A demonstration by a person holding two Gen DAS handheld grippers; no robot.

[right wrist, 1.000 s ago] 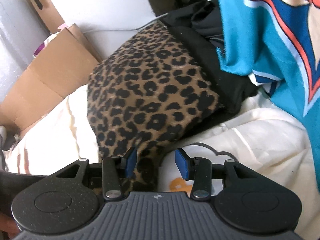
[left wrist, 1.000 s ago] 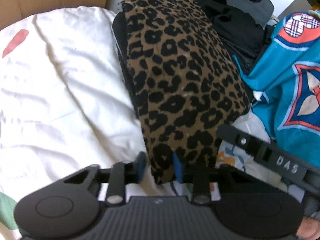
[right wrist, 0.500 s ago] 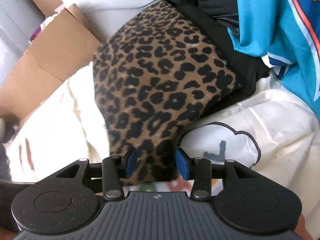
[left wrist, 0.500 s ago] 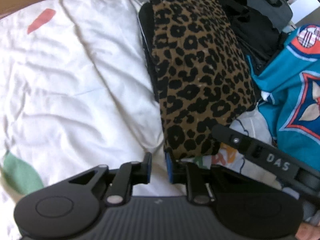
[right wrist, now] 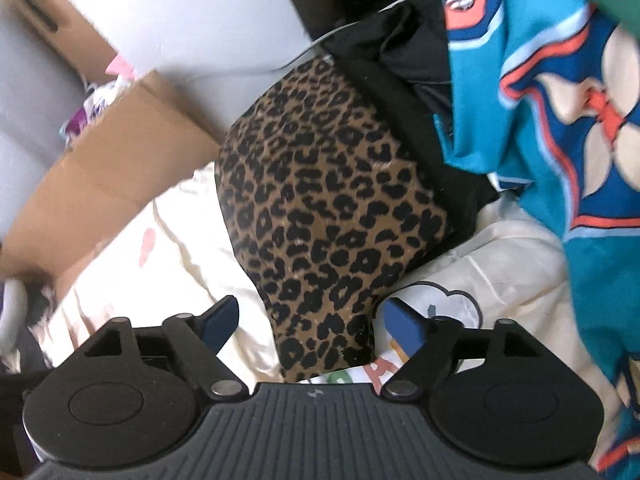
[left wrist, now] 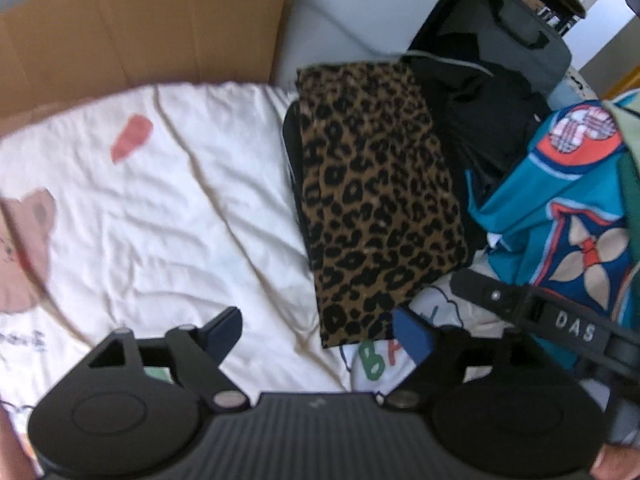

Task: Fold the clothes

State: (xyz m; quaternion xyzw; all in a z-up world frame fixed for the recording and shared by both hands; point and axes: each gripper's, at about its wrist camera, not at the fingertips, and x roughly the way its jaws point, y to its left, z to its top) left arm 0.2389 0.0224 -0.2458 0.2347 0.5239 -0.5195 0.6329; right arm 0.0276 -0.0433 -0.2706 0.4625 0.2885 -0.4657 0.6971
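Your left gripper and right gripper: both wide, empty. Leopard top lies folded at bed edge, likely stacked beside black clothes.

Folded garment on sheet, jersey right.

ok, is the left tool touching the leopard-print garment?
Apart. In the left wrist view the left tool is open, and white bedsheet shows between each finger and the folded leopard-print garment.
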